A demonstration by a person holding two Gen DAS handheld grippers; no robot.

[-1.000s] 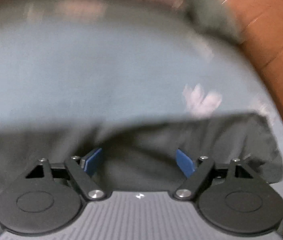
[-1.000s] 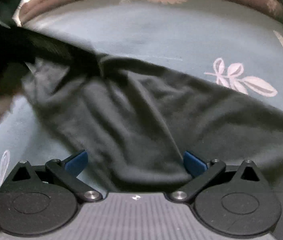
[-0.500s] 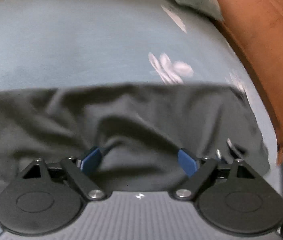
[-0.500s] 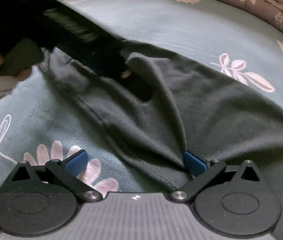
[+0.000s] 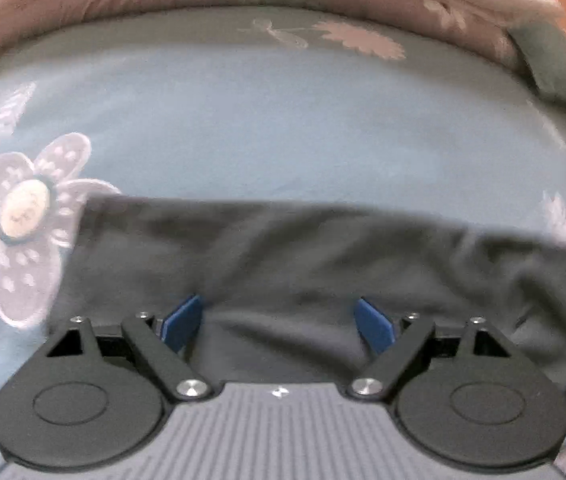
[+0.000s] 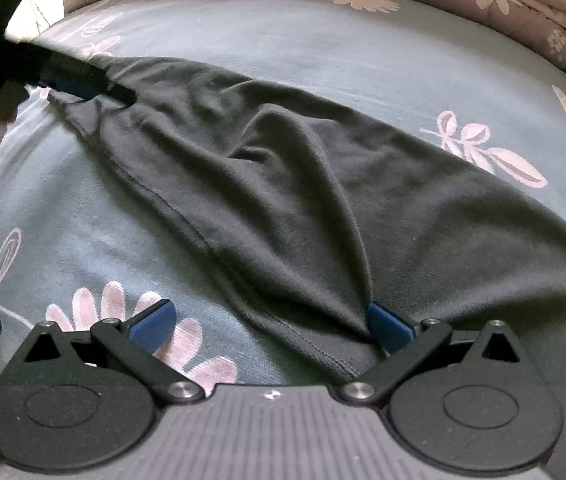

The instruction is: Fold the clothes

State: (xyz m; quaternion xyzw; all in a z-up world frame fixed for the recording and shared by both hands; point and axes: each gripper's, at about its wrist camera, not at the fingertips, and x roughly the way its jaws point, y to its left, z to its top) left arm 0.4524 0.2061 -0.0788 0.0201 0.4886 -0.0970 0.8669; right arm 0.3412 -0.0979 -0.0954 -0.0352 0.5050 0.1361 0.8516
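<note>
The left tongs [image 5: 279, 316] stand spread wide over the garment [image 6: 323, 200], which now lies as a flatter dark band on the bed [image 5: 283, 120], where half a second ago it bunched between their pads. The right tongs [image 6: 271, 320] gape too, a hem fold against one pad; the left tool has drawn back to the cloth's far corner, so a fold looks just laid.

A matt, soft knit cloth is seen in the dark grey garment [image 6: 323, 200], with a stitched hem. The bed sheet [image 6: 323, 52] is a smooth printed cloth. Each hand-held gripper [image 5: 279, 320] [image 6: 271, 324] is made of matt black plastic, with blue finger pads [image 6: 387, 324] and shiny metal screws.
</note>
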